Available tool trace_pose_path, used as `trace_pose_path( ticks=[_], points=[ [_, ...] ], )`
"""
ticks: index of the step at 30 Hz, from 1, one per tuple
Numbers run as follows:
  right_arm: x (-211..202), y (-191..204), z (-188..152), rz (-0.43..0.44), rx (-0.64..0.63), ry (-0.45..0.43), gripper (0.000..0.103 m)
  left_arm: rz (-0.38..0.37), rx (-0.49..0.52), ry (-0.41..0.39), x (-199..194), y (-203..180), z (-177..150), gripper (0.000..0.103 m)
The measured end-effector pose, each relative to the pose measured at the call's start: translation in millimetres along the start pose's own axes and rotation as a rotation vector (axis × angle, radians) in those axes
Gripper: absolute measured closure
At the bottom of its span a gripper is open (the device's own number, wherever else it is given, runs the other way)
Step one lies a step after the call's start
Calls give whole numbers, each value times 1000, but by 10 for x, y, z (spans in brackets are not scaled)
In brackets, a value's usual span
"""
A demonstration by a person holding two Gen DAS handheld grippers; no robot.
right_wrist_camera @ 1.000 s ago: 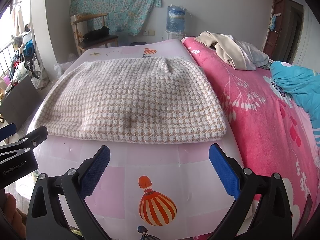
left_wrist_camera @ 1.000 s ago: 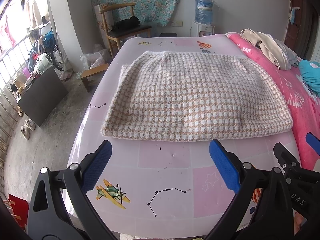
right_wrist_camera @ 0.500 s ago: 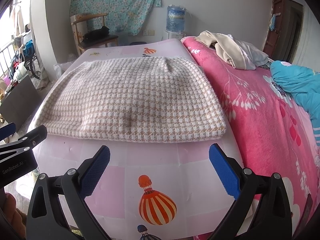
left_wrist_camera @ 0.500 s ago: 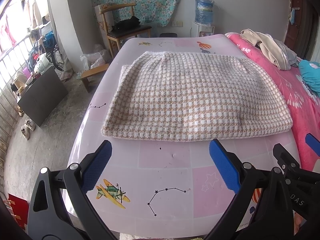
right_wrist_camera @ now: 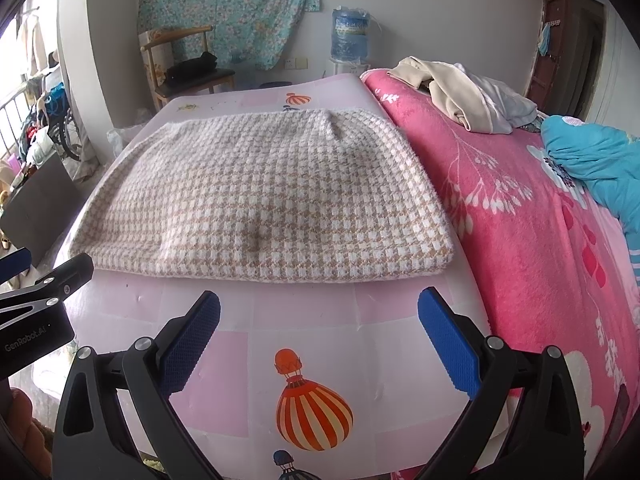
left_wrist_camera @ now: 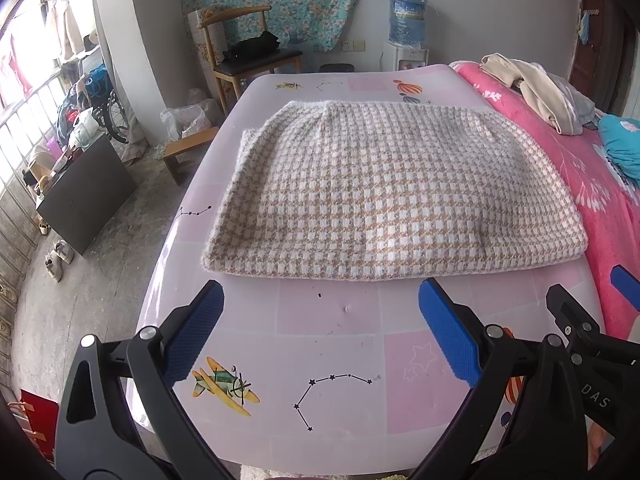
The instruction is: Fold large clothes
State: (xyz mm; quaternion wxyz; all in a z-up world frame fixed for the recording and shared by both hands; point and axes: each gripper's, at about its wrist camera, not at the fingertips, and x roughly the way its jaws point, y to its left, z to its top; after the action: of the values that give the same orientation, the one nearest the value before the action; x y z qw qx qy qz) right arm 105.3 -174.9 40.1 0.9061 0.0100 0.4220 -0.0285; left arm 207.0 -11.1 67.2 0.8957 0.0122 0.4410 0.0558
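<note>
Nothing has shifted since a second ago: both tools hover in the same spots short of the garment. On the pink patterned mat point(left_wrist_camera: 328, 320) lies the checked beige-and-white knit point(left_wrist_camera: 392, 196), folded into a flat rectangle with its near hem facing us and its right edge beside the pink floral blanket point(right_wrist_camera: 532, 240). Left gripper point(left_wrist_camera: 320, 336) hangs over the bare mat just short of that hem, its 2 blue pads point(left_wrist_camera: 448, 340) spread wide and gripping nothing. Right gripper point(right_wrist_camera: 318, 340) sits alongside it above the striped balloon print point(right_wrist_camera: 314, 412), jaws equally wide apart and empty. Loose beige clothes point(right_wrist_camera: 452, 96) and a blue garment point(right_wrist_camera: 592, 164) rest farther off on the blanket
</note>
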Motion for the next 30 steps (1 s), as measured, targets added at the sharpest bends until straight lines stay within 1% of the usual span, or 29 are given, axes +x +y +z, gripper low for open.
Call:
trace_pose_path(
  ticks=[24,30],
  points=[
    [-59,48,29,-27,-19,-10,6,-24,-31,0,32,48,-21,9],
    [-44,51,32,-26,-20,2,6,-25,-31,8,43,52,-19,9]
  ],
)
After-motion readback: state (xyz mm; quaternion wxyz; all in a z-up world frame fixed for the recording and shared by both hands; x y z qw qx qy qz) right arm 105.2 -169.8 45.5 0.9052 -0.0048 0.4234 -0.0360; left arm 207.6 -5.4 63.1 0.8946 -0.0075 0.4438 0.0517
